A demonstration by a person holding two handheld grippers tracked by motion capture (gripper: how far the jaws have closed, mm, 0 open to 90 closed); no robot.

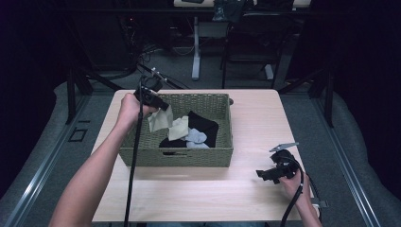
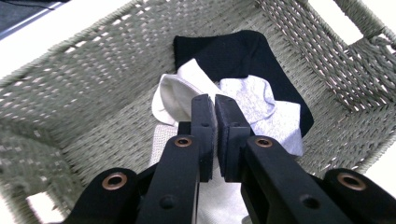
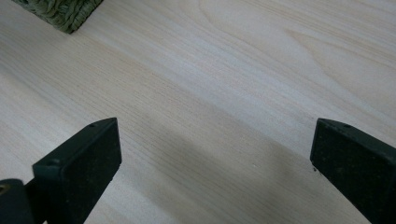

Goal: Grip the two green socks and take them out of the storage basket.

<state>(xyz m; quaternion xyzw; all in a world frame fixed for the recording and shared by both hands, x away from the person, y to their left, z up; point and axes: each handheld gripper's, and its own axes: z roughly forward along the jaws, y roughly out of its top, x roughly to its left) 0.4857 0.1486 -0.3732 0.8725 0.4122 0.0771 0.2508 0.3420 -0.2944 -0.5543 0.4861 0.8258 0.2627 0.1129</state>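
My left gripper hangs over the left part of a woven green-grey basket, shut on a pale beige sock that dangles from the jaws. In the left gripper view the jaws are pressed together, with the held sock showing below them. Inside the basket lie a cream sock, a light grey sock and a black sock. My right gripper rests low over the table at the right. It stands open and holds nothing.
The basket sits mid-table on the light wooden tabletop. One basket corner appears at the top left of the right gripper view. Table legs and chairs stand on the dark floor beyond the far edge.
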